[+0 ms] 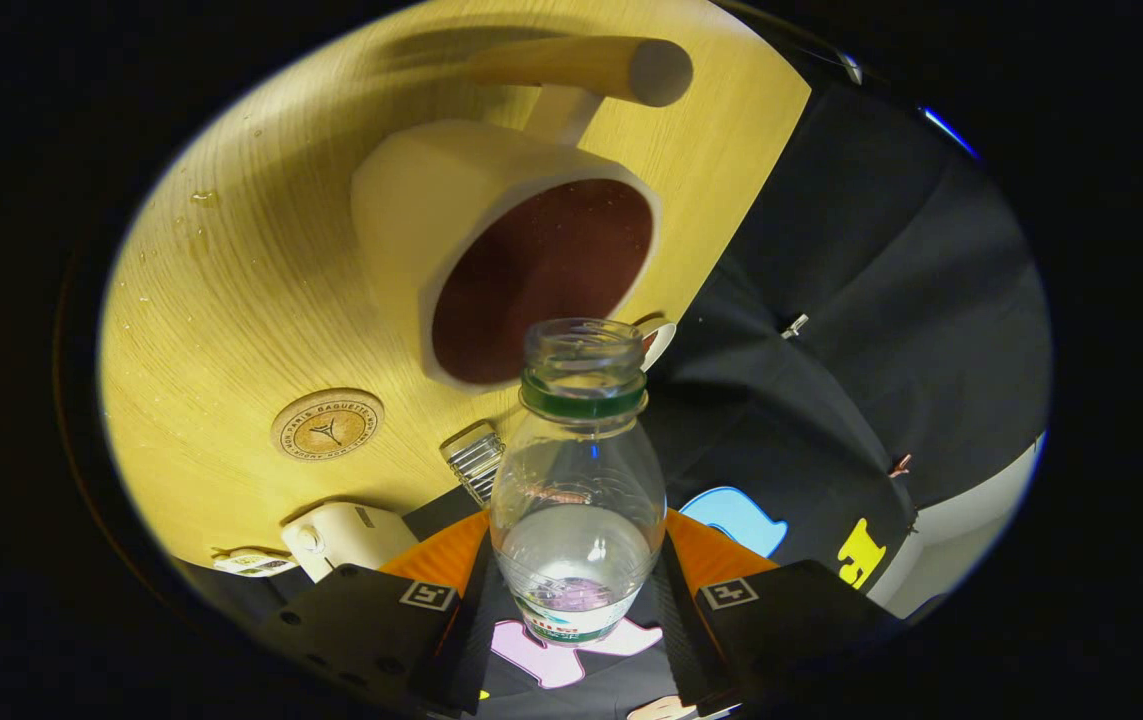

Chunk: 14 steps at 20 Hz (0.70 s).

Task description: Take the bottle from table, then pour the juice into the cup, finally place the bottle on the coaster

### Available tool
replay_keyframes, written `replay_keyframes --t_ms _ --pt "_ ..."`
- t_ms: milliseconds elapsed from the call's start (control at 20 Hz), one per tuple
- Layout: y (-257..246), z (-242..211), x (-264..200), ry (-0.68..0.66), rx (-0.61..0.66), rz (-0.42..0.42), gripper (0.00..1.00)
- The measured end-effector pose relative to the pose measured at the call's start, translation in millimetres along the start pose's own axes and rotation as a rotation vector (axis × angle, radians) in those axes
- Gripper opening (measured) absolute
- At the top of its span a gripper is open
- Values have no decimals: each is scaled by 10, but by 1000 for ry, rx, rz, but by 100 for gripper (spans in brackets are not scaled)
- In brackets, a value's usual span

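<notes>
My gripper (576, 590) is shut on a clear plastic bottle (577, 500) with a green neck ring and no cap. The bottle is tilted, its open mouth (583, 345) right at the rim of a cream cup (491, 230). Dark reddish juice fills the inside of the cup (546, 280). The cup has a long wooden handle (591, 68) on its far side. The bottle looks nearly empty, with a little clear liquid low in it. A round wooden coaster (327, 423) lies on the table to the left of the bottle, beside the cup.
The wooden table (231, 300) carries several water drops near its far left part. A small metal clip (474, 462) and a cream box-shaped device (346, 537) sit at the table edge near my fingers. The black cloth wall (861, 330) hangs to the right.
</notes>
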<state>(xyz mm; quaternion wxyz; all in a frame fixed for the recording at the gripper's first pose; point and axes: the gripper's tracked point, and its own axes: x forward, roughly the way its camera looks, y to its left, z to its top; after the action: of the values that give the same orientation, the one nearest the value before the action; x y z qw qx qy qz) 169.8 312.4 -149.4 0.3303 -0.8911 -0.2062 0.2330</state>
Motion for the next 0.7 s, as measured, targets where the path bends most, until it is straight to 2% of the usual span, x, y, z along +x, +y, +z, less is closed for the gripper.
replay_keyframes --t_ms 200,400,600,700 --pt "2 -126 -43 29 56 10 73" --pt "0 -308 -170 74 184 32 73" --pt "-40 -582 -395 157 466 74 73" --pt "-184 -670 -543 180 633 58 73"
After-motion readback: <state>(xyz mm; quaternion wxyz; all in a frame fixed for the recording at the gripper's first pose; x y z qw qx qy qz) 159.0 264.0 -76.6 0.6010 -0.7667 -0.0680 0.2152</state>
